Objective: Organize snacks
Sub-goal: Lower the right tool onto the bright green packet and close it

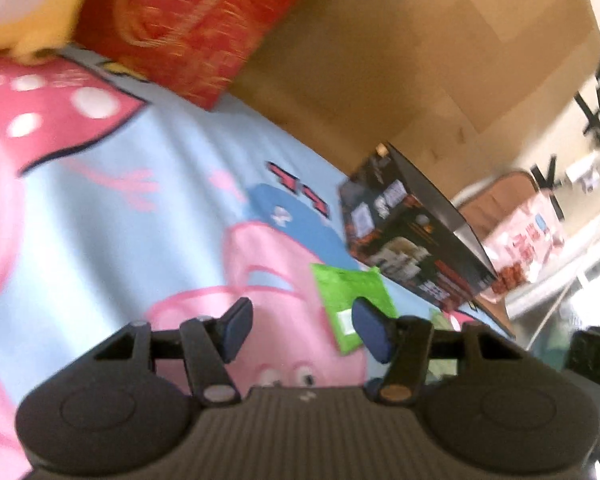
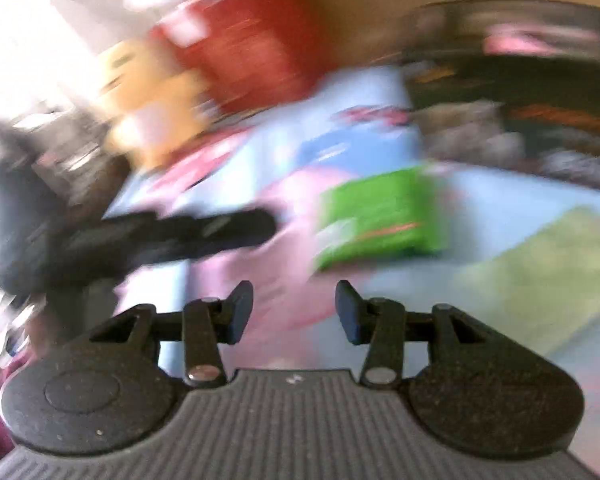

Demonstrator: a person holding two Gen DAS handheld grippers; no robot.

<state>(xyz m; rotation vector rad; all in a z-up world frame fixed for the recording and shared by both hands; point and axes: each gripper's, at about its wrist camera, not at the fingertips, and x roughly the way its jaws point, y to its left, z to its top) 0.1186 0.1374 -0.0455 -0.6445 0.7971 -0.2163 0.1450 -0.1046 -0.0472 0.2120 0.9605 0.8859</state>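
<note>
A bright green snack packet [image 1: 346,286] lies flat on the cartoon blanket [image 1: 148,216]. My left gripper [image 1: 304,328] hovers just short of it, open, with only blanket between the pads; its right finger [image 1: 374,332] overlaps the packet's near edge. The right wrist view is heavily blurred. There the same green packet [image 2: 380,216] lies ahead and slightly right of my right gripper [image 2: 294,312], which is open and holds nothing. A paler green packet [image 2: 548,280] lies further right. The dark left gripper [image 2: 172,236] reaches in from the left.
A red box [image 1: 188,20] and a yellow plush toy [image 1: 40,12] stand at the far left, a black printed box [image 1: 412,240] just beyond the green packet, and a pink snack bag [image 1: 528,236] behind that. A large cardboard box [image 1: 420,60] backs them.
</note>
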